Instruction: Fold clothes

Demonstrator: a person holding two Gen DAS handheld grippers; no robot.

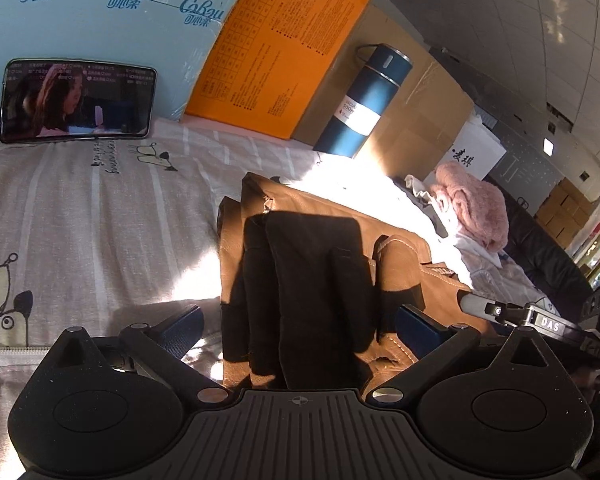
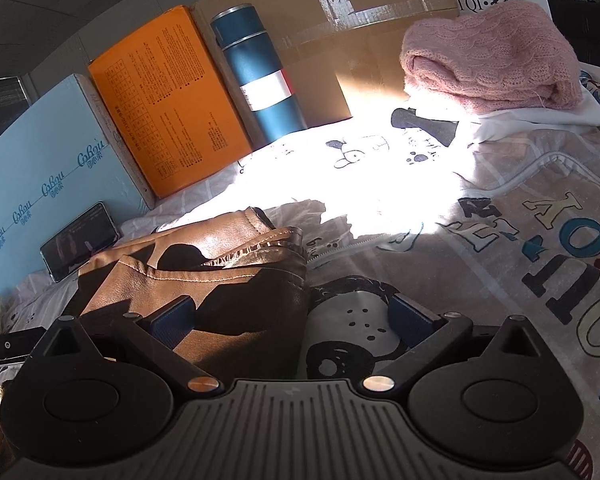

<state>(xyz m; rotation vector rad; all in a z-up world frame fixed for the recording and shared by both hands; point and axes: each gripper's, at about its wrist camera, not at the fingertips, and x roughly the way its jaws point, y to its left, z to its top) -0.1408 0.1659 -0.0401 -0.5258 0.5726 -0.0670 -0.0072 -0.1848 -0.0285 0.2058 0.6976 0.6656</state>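
A brown leather garment [image 1: 312, 236] lies folded on the patterned bed sheet [image 1: 100, 208], part in sun, part in shadow. My left gripper [image 1: 300, 330] is open, its blue pads on either side of the garment's near end, holding nothing. In the right wrist view the same garment [image 2: 204, 280] lies at the left. My right gripper [image 2: 292, 320] is open over the garment's right edge and the sheet [image 2: 500, 240], empty. A folded pink knit sweater [image 2: 492, 52] sits on white clothes at the far right; it also shows in the left wrist view [image 1: 476, 204].
A blue flask [image 1: 364, 100] stands against a cardboard box [image 1: 412, 120]. An orange box [image 1: 276, 44] and a light blue carton [image 1: 100, 12] line the back. A phone [image 1: 76, 100] playing video leans on the carton. The right gripper's body [image 1: 540, 320] shows at the right.
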